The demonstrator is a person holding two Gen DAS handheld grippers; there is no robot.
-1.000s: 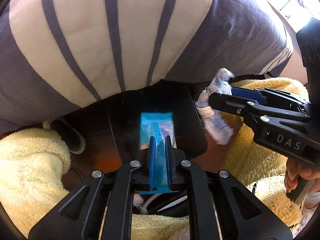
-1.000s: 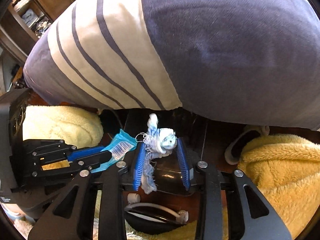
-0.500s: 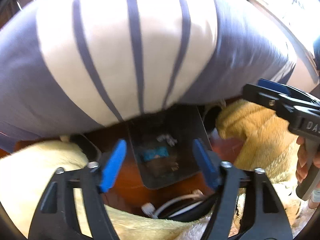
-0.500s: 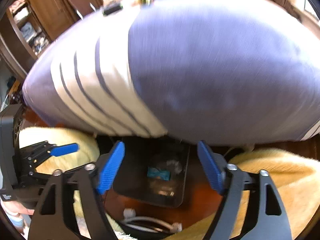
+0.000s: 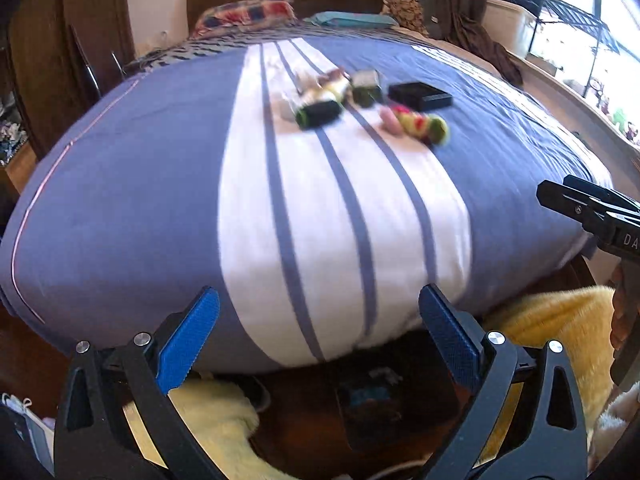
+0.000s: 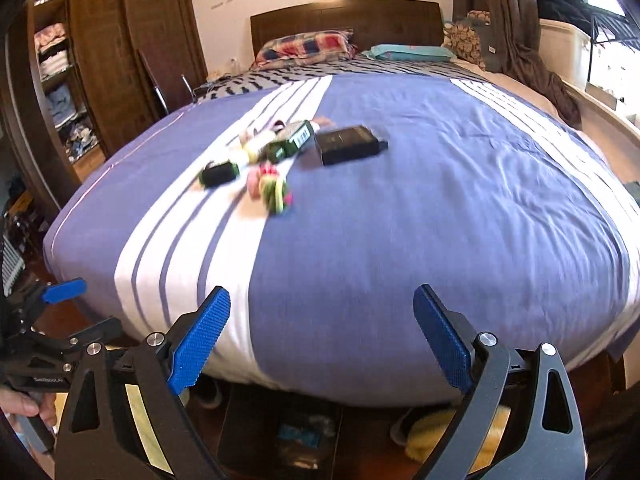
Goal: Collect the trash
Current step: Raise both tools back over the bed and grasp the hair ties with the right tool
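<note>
Hovering at the foot of the bed [image 6: 440, 200]: left gripper [image 5: 320, 332] and right gripper [image 6: 320, 328], jaws just opened wide, gripping nothing. Lying in the dark bin [image 5: 360, 420] on the floor below: a blue wrapper [image 6: 298, 434]. Sitting blurred on the bedspread: a black box [image 6: 348, 144] and small clutter [image 5: 320, 114].

The bed cover [image 6: 460, 200] is showing lavender blue with a broad white band crossed by thin blue stripes, and a black box [image 6: 348, 145] is lying on it beside a dark green carton [image 6: 290, 140] and a pink, yellow and green bundle [image 6: 272, 190]. Both the left gripper [image 5: 320, 340] and the right gripper [image 6: 322, 336] are showing black frames with bright blue pads. On the floor, a black bin [image 5: 368, 412] is holding a blue wrapper [image 5: 370, 395], with fuzzy yellow fabric [image 5: 560, 328] beside it.
</note>
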